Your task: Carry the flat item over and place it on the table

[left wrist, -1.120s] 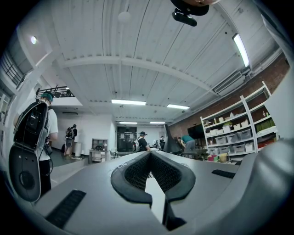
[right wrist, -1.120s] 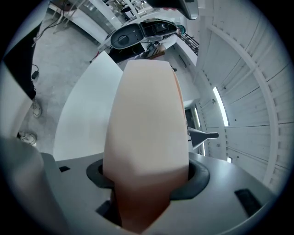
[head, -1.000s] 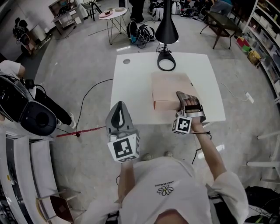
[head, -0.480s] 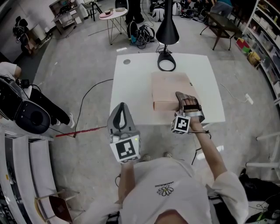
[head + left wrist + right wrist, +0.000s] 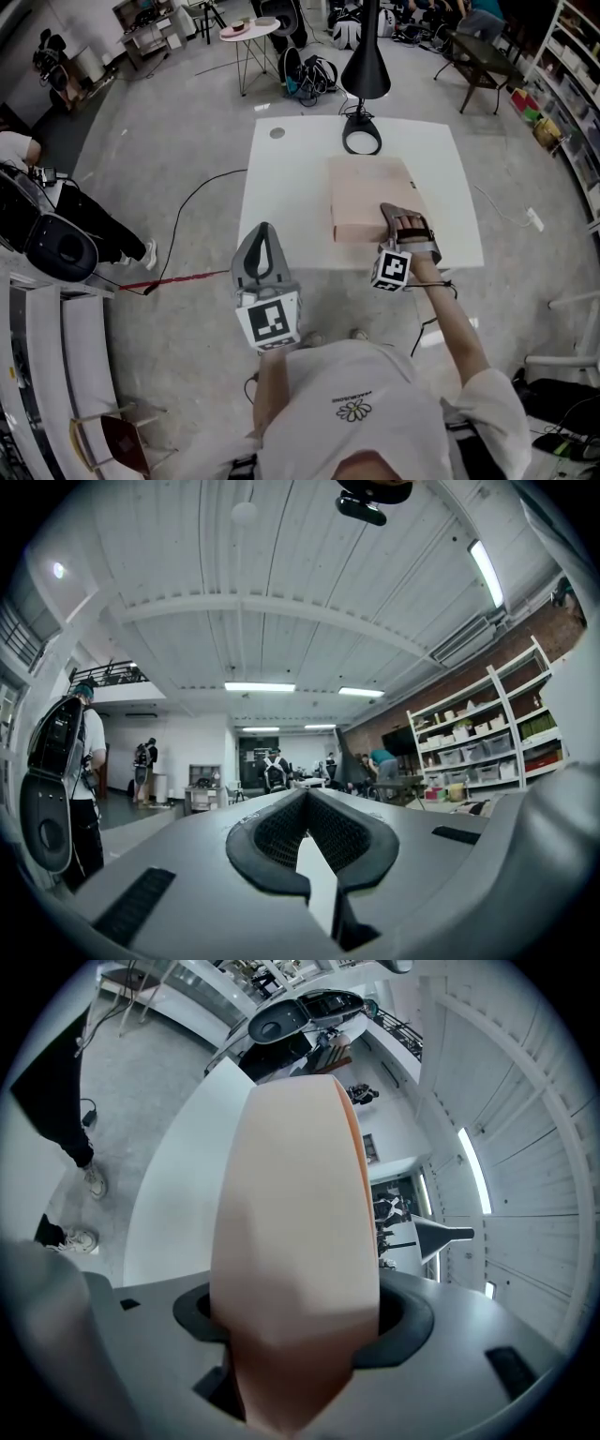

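Big workshop with a grey concrete floor point(image 5: 178, 141), shelves point(image 5: 574, 75) along the right wall and a small round side table point(image 5: 247, 30) far back. In the middle, a white square table point(image 5: 281, 187), with a black cone-shaded lamp point(image 5: 365, 70) at the middle of its far edge and a small round mark point(image 5: 277, 133) by its far left corner. On the right half of the table, from just short of the lamp's foot to near the near edge, a flat pale pink box point(image 5: 366, 192). Clamped on the box's near right corner, the right tongs point(image 5: 401, 221), jaws set wide on either face of it, arm stretched out past the near edge. In the right gripper view, the box point(image 5: 295, 1213) edge-on between the pads, filling the gap. Not clear whether fully down on the tabletop or held just off it at that corner. By the table's near left corner, the left tongs point(image 5: 262, 234), jaws closed tip to tip, nothing between them. On the floor to the left, a black cable point(image 5: 187, 202), a red strip point(image 5: 173, 279) and a person's dark trouser legs point(image 5: 98, 225).
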A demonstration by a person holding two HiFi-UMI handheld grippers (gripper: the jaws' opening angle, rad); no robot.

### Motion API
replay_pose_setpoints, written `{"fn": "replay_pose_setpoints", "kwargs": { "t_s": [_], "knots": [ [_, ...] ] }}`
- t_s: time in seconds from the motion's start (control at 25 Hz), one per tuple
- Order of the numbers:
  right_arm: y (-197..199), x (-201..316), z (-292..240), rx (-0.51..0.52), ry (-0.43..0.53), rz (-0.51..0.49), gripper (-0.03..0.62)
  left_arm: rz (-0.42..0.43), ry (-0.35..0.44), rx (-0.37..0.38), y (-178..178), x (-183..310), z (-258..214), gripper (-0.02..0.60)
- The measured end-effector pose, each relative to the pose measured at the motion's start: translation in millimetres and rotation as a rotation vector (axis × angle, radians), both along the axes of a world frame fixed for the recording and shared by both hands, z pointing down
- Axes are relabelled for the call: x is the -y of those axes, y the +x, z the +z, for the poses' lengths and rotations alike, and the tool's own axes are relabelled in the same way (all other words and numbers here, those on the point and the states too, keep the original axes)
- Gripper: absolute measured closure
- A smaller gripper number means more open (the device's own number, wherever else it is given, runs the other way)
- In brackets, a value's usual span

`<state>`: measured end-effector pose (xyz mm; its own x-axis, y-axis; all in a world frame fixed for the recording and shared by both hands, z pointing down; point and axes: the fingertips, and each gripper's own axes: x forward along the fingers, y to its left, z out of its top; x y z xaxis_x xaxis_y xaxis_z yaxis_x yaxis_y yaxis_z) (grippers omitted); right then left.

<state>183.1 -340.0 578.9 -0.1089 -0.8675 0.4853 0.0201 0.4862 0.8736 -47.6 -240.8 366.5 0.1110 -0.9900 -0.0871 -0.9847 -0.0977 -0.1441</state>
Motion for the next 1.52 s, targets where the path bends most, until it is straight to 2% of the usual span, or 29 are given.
{"fn": "replay_pose_setpoints", "kwargs": {
  "t_s": [0.28, 0.96, 1.12, 1.28, 1.36, 1.52],
  "knots": [
    [1.2, -10.2, 28.5, -0.008, -0.179, 0.006, 0.275, 0.011, -0.008, -0.002, 1.4, -3.5, 5.7, 0.566],
    [2.2, -14.0, 51.9, -0.021, -0.293, 0.012, 0.250, 0.036, -0.022, -0.002, 1.2, -2.6, 9.0, 0.566],
    [2.8, -14.7, 58.4, -0.030, -0.370, 0.017, 0.243, 0.018, -0.017, -0.031, -4.6, -0.5, 8.5, 0.566],
    [-0.2, -31.3, 79.5, 0.036, -0.558, 0.072, 0.241, 0.008, -0.027, -0.008, -9.0, -3.0, 11.3, 0.566],
    [-1.2, -34.4, 83.4, 0.083, -0.575, 0.089, 0.241, 0.007, -0.027, -0.005, -8.8, -4.0, 11.9, 0.566],
    [-2.5, -30.2, 82.4, 0.097, -0.567, 0.076, 0.241, 0.001, -0.035, -0.002, -8.8, -0.6, 13.9, 0.566]
  ]
}}
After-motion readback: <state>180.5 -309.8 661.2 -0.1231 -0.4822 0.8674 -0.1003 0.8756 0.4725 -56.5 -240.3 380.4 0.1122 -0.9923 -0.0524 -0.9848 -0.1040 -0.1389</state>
